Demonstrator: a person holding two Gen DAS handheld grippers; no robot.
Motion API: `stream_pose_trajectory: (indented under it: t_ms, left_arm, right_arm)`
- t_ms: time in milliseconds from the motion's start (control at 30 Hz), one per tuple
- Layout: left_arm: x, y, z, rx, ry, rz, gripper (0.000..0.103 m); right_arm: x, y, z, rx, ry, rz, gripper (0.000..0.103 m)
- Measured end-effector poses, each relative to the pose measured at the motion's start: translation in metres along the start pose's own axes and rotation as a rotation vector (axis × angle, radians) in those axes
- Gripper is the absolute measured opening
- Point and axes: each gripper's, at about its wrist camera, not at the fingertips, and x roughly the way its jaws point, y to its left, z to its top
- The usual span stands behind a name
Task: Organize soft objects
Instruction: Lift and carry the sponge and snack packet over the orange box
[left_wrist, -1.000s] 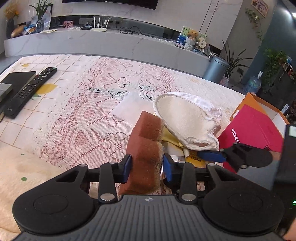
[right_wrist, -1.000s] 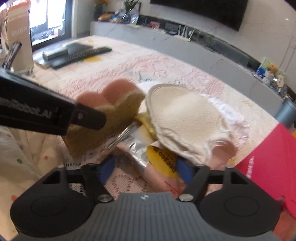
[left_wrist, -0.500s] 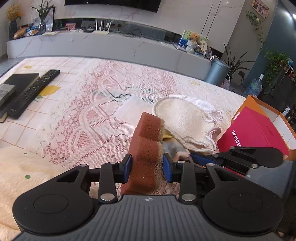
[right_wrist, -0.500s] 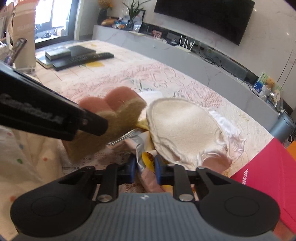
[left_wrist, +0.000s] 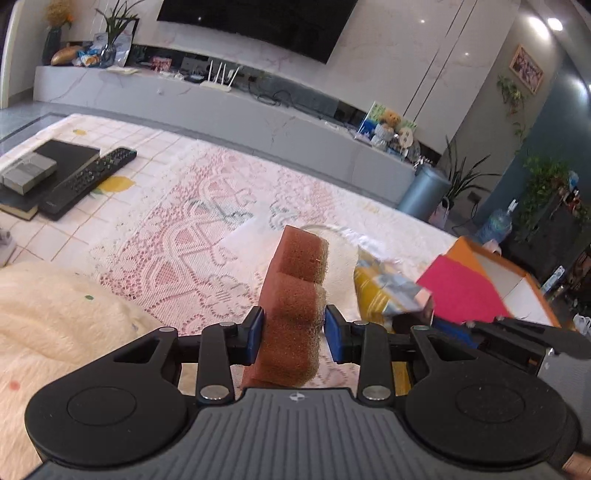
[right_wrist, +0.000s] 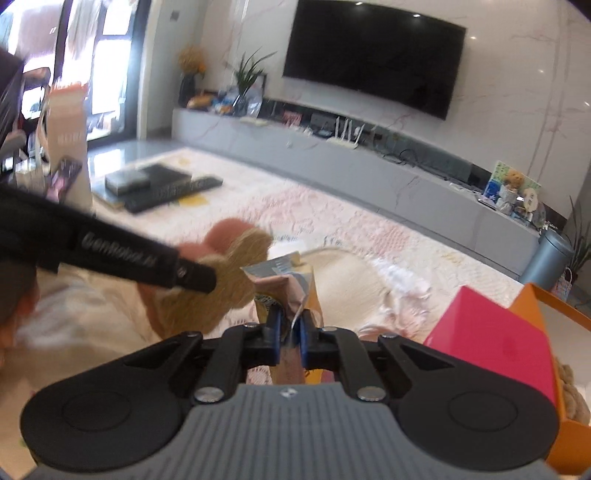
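My left gripper is shut on a brown scalloped sponge and holds it upright above the lace cloth. The sponge also shows in the right wrist view, held by the left gripper's finger. My right gripper is shut on a crinkled snack packet, yellow, pink and silver, lifted off the table. The packet shows in the left wrist view to the right of the sponge. A cream bath mitt lies on the table behind the packet.
An orange box with a pink lid stands at the right. A fluffy cream blanket lies at the near left. A remote and a black book lie far left. White tissue lies by the mitt.
My right gripper has closed on the snack packet and lifted it up off the table. Both grippers have risen and tilted up; the sponge stays held.
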Motion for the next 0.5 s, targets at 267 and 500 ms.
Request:
stream_pose_trajectory:
  t_ms: [267,500]
  left_arm:
    - [-0.034,-0.047,0.009,0.068,-0.088,-0.070,0.040]
    - [-0.039,-0.102,0.017,0.131,-0.114,-0.190,0.040]
  right_arm:
    - [-0.056,-0.026,0.019,0.077,-0.125,-0.019,0.007]
    - [-0.106,-0.069,0.026,0.119,-0.183,-0.088,0.007]
